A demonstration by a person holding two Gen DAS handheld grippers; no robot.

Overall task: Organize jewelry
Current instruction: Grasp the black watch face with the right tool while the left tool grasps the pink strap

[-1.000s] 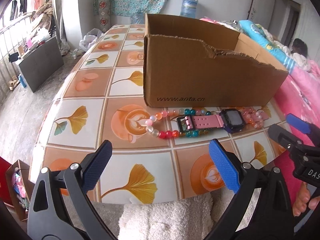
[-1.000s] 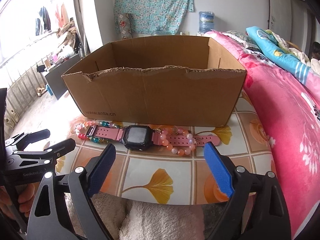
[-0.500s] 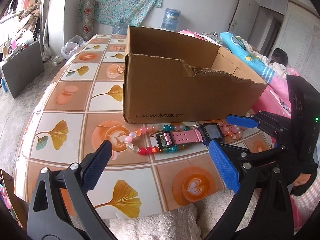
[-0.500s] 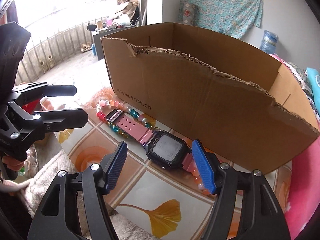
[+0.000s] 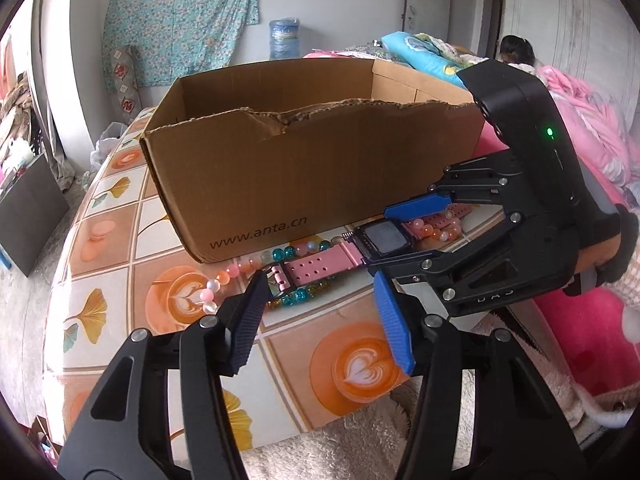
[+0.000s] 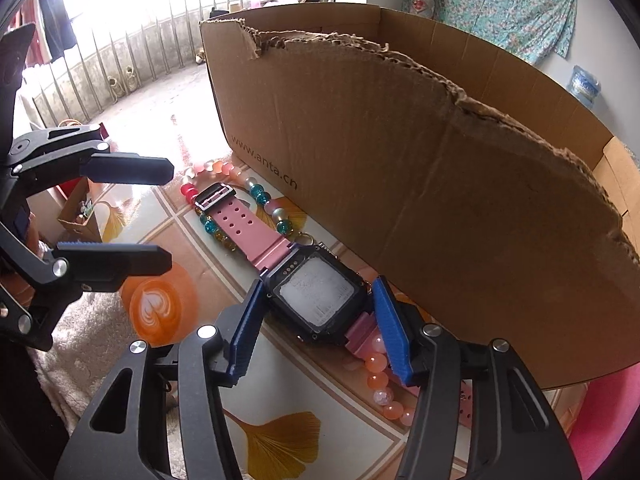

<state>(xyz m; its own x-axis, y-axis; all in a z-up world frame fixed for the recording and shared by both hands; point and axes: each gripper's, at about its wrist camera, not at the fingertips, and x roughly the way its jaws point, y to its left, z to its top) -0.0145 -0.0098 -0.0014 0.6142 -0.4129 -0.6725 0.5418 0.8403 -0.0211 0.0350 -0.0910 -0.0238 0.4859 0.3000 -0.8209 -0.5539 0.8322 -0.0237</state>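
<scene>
A pink-strapped watch with a black square face (image 6: 318, 294) lies on the patterned table in front of a cardboard box (image 6: 420, 168), over bead bracelets (image 6: 224, 172). My right gripper (image 6: 320, 326) is open, its blue pads (image 6: 246, 328) straddling the watch face, close to its sides. In the left wrist view the watch (image 5: 382, 236) sits between the right gripper's fingers. My left gripper (image 5: 320, 320) is open, just before the strap's buckle end (image 5: 280, 274) and the beads (image 5: 296, 294).
The open box (image 5: 304, 168) with a torn front edge stands right behind the jewelry. A white fluffy cloth (image 5: 360, 432) lies at the table's near edge. A pink bed (image 5: 592, 320) is to the right. The floor drops off at left.
My right gripper has moved in over the watch and narrowed around its face. My left gripper has moved closer to the buckle end and narrowed slightly.
</scene>
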